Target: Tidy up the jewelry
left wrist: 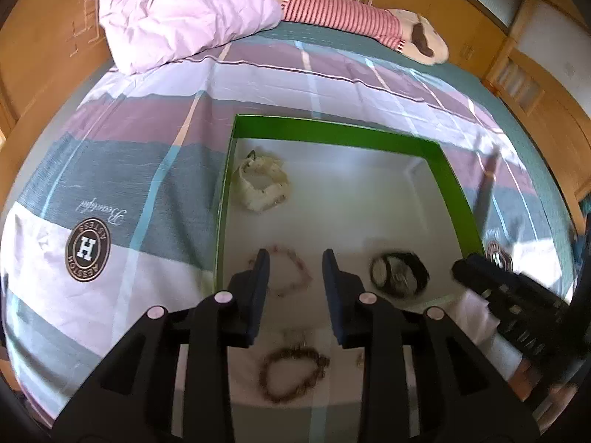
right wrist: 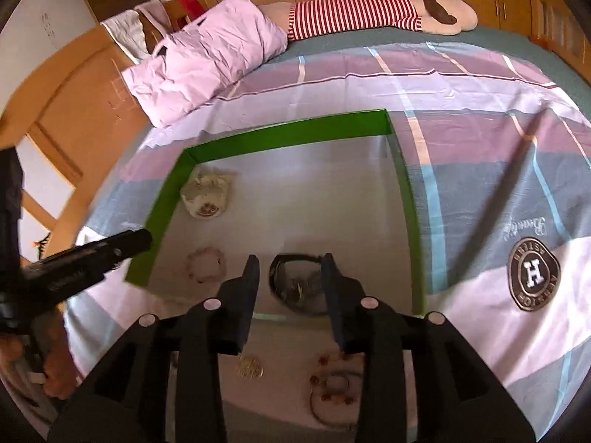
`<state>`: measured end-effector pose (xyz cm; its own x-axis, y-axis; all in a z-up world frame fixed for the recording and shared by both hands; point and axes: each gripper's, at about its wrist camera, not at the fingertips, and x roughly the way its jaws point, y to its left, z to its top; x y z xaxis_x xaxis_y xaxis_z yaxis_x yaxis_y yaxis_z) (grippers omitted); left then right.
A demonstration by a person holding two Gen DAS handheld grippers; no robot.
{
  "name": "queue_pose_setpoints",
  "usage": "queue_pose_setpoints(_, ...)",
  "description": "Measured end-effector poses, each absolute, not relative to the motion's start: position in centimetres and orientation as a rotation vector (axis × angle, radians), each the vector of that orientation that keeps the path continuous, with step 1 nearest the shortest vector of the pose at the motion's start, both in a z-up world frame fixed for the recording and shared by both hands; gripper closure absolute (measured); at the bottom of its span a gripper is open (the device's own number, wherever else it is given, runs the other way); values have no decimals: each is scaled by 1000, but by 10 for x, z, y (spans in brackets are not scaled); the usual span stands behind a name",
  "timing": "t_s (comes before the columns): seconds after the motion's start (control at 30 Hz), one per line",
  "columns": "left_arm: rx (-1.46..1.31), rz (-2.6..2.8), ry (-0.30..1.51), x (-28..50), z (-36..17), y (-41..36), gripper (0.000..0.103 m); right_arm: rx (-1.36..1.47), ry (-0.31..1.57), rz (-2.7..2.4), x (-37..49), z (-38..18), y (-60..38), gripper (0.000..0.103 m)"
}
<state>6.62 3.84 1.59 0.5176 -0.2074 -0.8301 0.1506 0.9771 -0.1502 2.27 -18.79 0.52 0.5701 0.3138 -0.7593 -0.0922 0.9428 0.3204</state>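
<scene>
Your left hand-held gripper (left wrist: 295, 280) and right hand-held gripper (right wrist: 290, 280) both hung apart, holding nothing. Watch (right wrist: 299, 284), pink bracelet (left wrist: 288, 271), cream scrunchie (left wrist: 262, 184) lay in the green tray (left wrist: 332, 133) on the bed (left wrist: 129, 170); brown bracelet (left wrist: 293, 373) lay outside.

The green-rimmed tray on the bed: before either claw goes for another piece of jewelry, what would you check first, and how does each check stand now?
1. Left claw open and empty: ok.
2. Right claw open and empty: ok.
3. Shallow green-rimmed tray has bare floor left for more pieces: ok.
4. Pieces already inside, the cream fabric scrunchie, pale pink bead bracelet and dark wristwatch, lie apart from one another: ok.
5. Brown bead bracelet in the tray: not ok, it lies on the bedsheet near the tray's front edge.
6. Thin ring-shaped bangles with red beads separate enough to lift one alone: cannot tell.
</scene>
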Motion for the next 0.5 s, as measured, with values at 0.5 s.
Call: queue_pose_setpoints(0.5, 69, -74, 1273, 29, -56, 48, 66, 127, 1282, 117, -20, -66, -187, 76)
